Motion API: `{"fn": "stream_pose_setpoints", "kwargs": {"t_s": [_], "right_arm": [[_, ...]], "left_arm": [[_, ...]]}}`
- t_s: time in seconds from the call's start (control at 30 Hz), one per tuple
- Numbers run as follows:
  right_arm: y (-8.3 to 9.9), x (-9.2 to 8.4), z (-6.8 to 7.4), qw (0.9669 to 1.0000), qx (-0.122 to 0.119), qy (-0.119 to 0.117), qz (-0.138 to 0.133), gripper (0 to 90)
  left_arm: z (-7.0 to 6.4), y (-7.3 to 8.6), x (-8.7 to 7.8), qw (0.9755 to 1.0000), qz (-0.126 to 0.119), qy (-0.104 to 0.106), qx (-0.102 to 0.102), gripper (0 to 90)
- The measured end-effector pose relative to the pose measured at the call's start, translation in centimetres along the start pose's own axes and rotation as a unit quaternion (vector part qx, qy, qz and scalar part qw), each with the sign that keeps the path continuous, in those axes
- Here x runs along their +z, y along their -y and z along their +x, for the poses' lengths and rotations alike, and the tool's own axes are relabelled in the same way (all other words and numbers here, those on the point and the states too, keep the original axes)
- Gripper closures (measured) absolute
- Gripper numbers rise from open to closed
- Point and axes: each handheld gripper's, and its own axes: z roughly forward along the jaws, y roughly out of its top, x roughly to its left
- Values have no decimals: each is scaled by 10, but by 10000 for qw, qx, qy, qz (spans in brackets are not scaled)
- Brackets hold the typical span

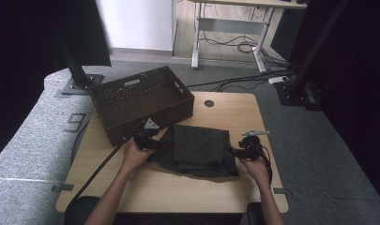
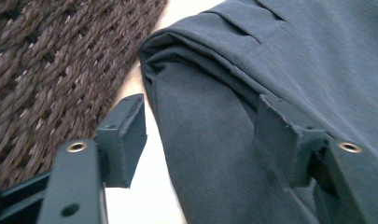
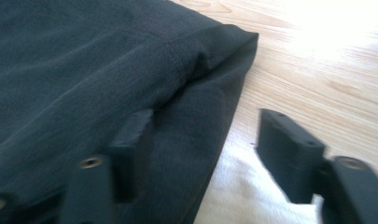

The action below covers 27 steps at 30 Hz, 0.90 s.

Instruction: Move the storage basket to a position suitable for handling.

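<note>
Dark folded garment (image 1: 199, 150) lies flat on the wooden bench (image 1: 178, 192), centre, just in front of the brown woven basket (image 1: 140, 101), which sits at the bench's far left and looks empty. Left tool (image 1: 160, 143) is at the garment's left edge, held level, hand (image 1: 133, 157) behind it, cable trailing off toward the near left corner. Right tool (image 1: 232, 151) is at the garment's right edge, hand (image 1: 255, 168) behind it. Left gripper view: jaws part-spread and straddling the folded left edge of the cloth (image 2: 214, 140), one pad on top of the fabric, the other out over bare bench beside the basket weave (image 2: 51, 79); the pads are not pinching, there is clear gap between them. Right gripper view: same picture mirrored, one jaw lying on top of the cloth (image 3: 107, 70) near a stitched seam, the other over bare wood (image 3: 326, 84), fabric edge running between them, pads not pressed together. Both tools are half-open around the garment's opposite side edges, neither gripping it yet. Garment shows no lift, its edges rest on the bench
</note>
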Motion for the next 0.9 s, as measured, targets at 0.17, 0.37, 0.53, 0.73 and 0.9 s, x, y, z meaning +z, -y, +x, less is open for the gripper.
{"fn": "stream_pose_setpoints", "kwargs": {"t_s": [0.17,0.37,0.53,0.73,0.9], "right_arm": [[-1,19,-4,9997,-49,-33,217,489],[3,31,-3,9992,-57,-64,402,657],[5,35,0,9986,-143,-69,512,725],[7,33,4,9984,-194,-65,527,768],[10,31,10,9977,-329,-156,564,771]], "left_arm": [[6,6,15,9998,158,27,-75,432],[6,14,29,9984,569,59,33,520],[6,15,28,9982,564,134,-117,642],[-1,21,22,9982,599,91,40,703],[-7,31,11,9981,593,127,40,696]]}}
